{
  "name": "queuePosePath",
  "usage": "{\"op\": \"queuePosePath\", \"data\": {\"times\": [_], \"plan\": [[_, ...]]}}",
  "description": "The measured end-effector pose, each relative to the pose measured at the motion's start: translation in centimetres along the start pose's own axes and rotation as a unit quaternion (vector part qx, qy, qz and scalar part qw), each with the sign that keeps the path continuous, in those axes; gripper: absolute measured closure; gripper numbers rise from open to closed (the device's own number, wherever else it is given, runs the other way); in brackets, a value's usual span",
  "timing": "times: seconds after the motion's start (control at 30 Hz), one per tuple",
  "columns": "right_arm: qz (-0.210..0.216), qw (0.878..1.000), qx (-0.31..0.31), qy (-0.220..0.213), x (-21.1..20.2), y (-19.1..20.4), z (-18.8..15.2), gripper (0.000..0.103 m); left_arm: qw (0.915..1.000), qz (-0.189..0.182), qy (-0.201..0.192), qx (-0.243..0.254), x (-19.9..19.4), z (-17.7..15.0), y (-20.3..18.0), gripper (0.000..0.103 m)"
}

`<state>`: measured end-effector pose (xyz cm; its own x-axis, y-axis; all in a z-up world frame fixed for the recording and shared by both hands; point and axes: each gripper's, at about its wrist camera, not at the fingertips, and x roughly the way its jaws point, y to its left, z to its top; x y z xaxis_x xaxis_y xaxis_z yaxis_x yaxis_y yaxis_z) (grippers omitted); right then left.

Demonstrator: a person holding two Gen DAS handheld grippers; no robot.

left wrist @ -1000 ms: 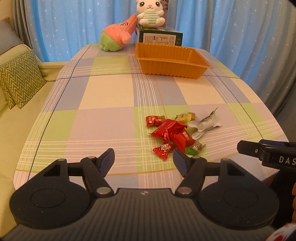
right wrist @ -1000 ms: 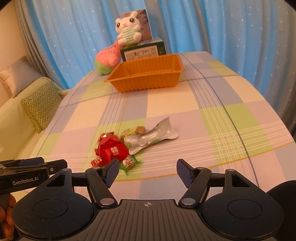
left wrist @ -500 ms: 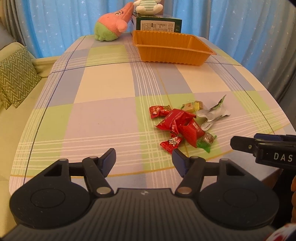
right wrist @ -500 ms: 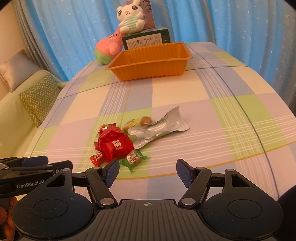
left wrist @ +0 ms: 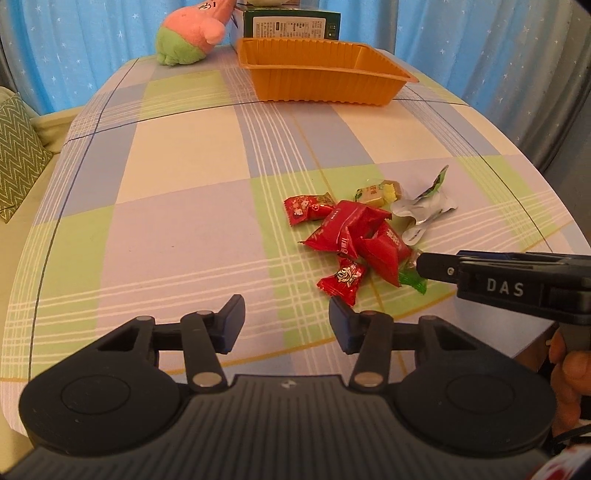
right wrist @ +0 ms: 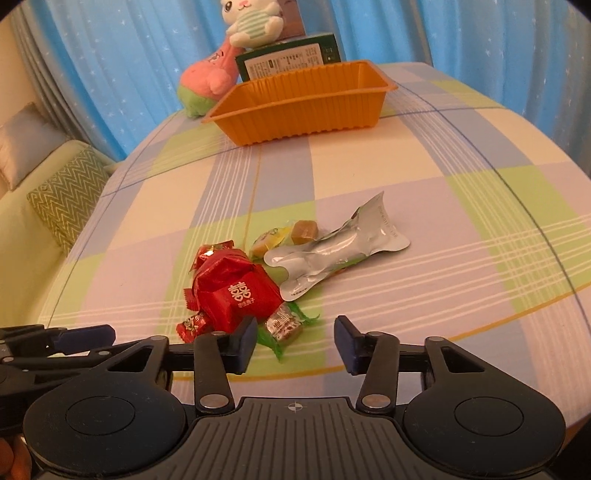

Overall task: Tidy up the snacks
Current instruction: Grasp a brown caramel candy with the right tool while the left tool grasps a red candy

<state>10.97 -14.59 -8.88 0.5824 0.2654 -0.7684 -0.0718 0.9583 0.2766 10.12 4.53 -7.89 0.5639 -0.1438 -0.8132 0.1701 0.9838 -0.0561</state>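
A pile of snacks lies near the table's front edge: red packets [left wrist: 354,236] [right wrist: 236,291], a small red candy [left wrist: 341,280], a green-wrapped candy [right wrist: 284,326], yellow and brown candies [right wrist: 291,234] and a silver pouch [right wrist: 332,251] [left wrist: 421,208]. An empty orange tray [left wrist: 321,70] [right wrist: 303,103] stands at the far end. My left gripper [left wrist: 286,323] is open and empty, just short of the small red candy. My right gripper [right wrist: 295,343] is open and empty, its tips at the green candy; it also shows in the left wrist view [left wrist: 480,277].
A pink and green plush [left wrist: 188,33], a green box [right wrist: 291,62] and a white bunny plush [right wrist: 251,22] stand behind the tray. A sofa with a zigzag cushion [right wrist: 66,199] lies left of the checked tablecloth [left wrist: 184,184]. Blue curtains hang behind.
Both grippers have moved forward and lower towards the snack pile, which now looks larger. Both stay open and empty. The snacks have not moved.
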Motion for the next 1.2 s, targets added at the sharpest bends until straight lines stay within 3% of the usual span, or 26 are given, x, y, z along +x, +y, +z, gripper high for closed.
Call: {"op": "queuePosePath", "data": {"times": [0.27,0.53,0.7,0.83,0.97,1.2], "plan": [[-0.013,1.0,-0.014,0.002,1.8,0.9,0.3,0.061,0.9999,-0.014,0.008,0.003,1.2,0.2,0.2,0.057],[-0.02,0.998,-0.059,0.004,1.2,0.3,0.4,0.075,0.9968,-0.06,-0.001,0.053,2.4,1.1,-1.1,0.057],[-0.027,0.996,-0.079,0.013,1.0,-0.2,0.7,0.076,0.9925,-0.066,0.004,0.103,3.5,1.7,-2.7,0.063],[-0.029,0.996,-0.083,0.015,1.1,-0.1,0.6,0.075,0.9897,-0.06,0.009,0.129,4.1,1.7,-3.7,0.076],[-0.03,0.996,-0.085,0.016,1.1,-0.1,0.6,0.074,0.9914,-0.058,0.005,0.117,4.1,1.5,-3.8,0.085],[-0.038,0.995,-0.093,0.017,1.0,0.3,0.5,0.074,0.9954,-0.054,0.003,0.079,3.6,1.1,-3.3,0.087]]}}
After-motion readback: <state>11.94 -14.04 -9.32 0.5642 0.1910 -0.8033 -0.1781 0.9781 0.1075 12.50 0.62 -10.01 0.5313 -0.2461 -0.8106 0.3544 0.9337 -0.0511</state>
